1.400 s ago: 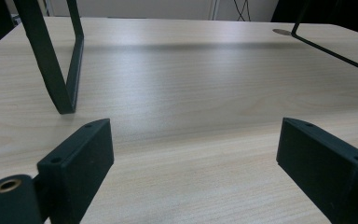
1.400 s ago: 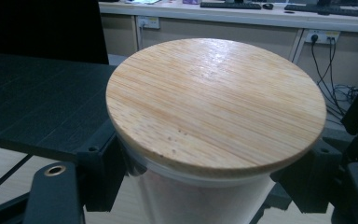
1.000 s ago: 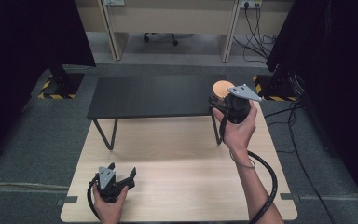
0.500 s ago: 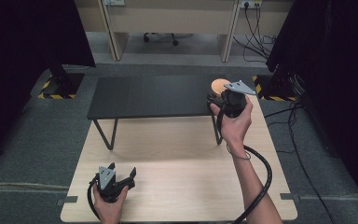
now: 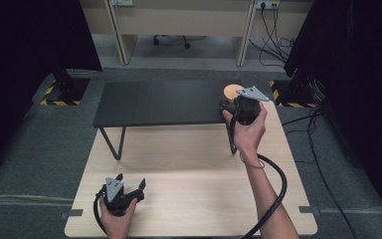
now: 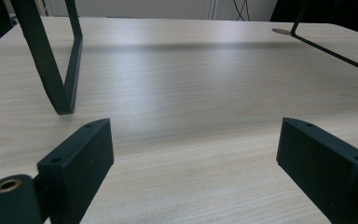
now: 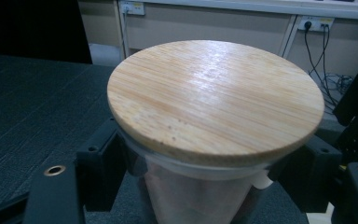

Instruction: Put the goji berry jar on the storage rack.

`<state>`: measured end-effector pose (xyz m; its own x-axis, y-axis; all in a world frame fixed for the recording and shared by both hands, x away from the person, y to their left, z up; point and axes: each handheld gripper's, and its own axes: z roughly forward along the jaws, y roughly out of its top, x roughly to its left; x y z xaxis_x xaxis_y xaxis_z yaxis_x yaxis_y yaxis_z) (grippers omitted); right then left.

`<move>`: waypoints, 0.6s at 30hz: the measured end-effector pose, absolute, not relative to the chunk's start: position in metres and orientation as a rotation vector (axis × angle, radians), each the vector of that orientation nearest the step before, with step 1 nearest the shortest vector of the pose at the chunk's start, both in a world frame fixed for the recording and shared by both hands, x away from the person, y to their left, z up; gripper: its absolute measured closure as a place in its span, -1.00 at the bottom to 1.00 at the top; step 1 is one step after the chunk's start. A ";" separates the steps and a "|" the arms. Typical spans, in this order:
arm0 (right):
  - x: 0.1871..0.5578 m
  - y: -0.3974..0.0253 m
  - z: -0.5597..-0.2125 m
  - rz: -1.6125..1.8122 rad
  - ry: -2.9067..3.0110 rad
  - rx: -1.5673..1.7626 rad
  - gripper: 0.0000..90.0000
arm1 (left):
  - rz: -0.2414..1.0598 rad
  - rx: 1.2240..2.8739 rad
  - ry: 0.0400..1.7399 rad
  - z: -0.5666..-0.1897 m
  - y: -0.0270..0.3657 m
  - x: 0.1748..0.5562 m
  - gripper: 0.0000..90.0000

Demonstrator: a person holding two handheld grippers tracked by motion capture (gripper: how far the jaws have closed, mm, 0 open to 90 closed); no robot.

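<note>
I have the right gripper [image 5: 235, 104] up at the right end of the low black shelf [image 5: 159, 102], which stands on the pale wooden table [image 5: 189, 169]. In the right gripper view its two black jaws sit on either side of a glass jar [image 7: 200, 196] with a round wooden lid [image 7: 214, 100], pressed against the glass just below the lid, so I read them as clamped on the jar. The jar rests on the shelf's dark top near its right edge; from above I see only the lid's orange disc beside the gripper. My left gripper [image 5: 127, 191] lies low on the table at the near left, jaws spread wide apart with bare wood between them. One black shelf leg [image 6: 58, 60] stands ahead of it to the left.
</note>
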<state>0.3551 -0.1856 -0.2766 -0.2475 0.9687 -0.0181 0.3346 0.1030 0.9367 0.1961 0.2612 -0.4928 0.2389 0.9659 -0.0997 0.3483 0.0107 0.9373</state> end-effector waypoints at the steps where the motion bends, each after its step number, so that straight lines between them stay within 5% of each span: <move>1: 0.357 -0.187 -0.277 1.156 1.684 1.295 -0.42 | 0.789 1.528 1.283 -0.493 0.261 0.196 -0.77; 18: 0.359 -0.192 -0.284 1.179 1.688 1.255 -0.42 | 0.793 1.529 1.280 -0.493 0.260 0.196 -0.77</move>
